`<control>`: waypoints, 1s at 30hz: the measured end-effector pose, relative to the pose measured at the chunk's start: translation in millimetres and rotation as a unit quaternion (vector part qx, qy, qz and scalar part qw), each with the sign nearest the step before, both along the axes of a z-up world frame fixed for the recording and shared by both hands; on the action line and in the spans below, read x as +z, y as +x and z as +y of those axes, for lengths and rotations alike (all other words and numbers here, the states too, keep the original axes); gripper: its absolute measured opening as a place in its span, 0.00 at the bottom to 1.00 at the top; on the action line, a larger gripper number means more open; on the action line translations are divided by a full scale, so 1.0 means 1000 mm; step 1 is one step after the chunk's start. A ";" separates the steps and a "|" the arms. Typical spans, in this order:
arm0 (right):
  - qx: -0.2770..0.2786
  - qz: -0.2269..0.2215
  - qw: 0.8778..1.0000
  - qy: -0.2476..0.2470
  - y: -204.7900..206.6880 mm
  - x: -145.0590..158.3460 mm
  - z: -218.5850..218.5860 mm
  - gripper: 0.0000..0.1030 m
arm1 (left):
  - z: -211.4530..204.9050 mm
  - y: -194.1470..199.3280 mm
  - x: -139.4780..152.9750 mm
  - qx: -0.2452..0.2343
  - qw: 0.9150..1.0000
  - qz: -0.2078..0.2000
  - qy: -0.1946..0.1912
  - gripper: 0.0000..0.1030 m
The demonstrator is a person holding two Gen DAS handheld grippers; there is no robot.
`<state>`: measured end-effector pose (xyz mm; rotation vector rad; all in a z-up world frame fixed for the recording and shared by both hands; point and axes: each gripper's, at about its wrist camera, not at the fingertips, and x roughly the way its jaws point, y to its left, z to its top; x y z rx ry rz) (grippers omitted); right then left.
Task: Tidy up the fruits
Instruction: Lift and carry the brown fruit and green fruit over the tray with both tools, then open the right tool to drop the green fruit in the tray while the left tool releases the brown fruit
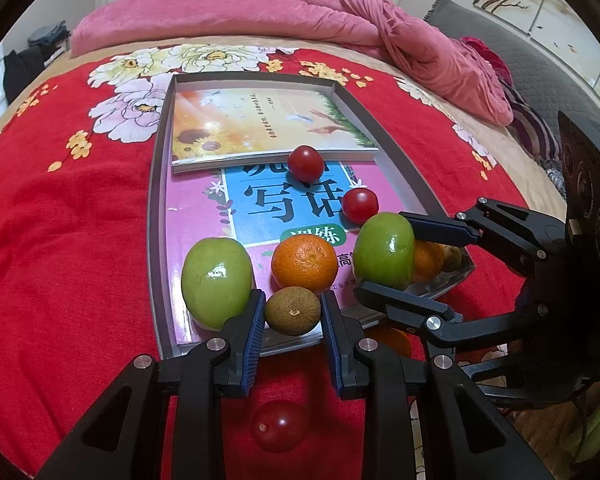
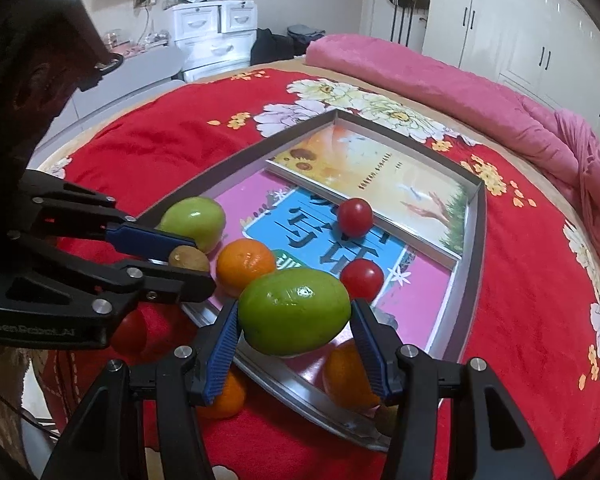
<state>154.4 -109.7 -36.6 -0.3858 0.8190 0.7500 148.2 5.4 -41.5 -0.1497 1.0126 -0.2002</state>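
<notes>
A shallow grey tray (image 1: 156,216) lined with books lies on the red bedspread. My left gripper (image 1: 293,312) is shut on a small brown fruit (image 1: 293,311) at the tray's near edge; it also shows in the right wrist view (image 2: 188,258). My right gripper (image 2: 294,320) is shut on a green fruit (image 2: 294,314), held above the tray's near corner, also in the left wrist view (image 1: 385,250). In the tray lie another green fruit (image 1: 216,282), an orange (image 1: 304,264) and two red tomatoes (image 1: 306,163) (image 1: 360,205).
A red tomato (image 1: 280,426) lies on the bedspread under my left gripper. An orange (image 2: 226,398) lies on the bedspread outside the tray; another orange (image 2: 346,376) sits in its near corner. A pink quilt (image 1: 300,20) is bunched at the back.
</notes>
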 end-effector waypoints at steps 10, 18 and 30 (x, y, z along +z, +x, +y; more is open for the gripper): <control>-0.002 0.013 1.000 0.014 0.000 0.002 -0.001 0.55 | -0.001 0.000 -0.001 0.000 1.000 0.001 -0.001 0.28; -0.003 0.011 1.000 0.017 -0.001 0.003 -0.001 0.55 | 0.000 0.000 0.000 0.001 1.000 0.001 -0.002 0.28; -0.010 -0.014 1.000 0.016 -0.010 0.011 -0.006 0.63 | 0.002 -0.001 0.001 0.001 1.000 0.002 -0.007 0.28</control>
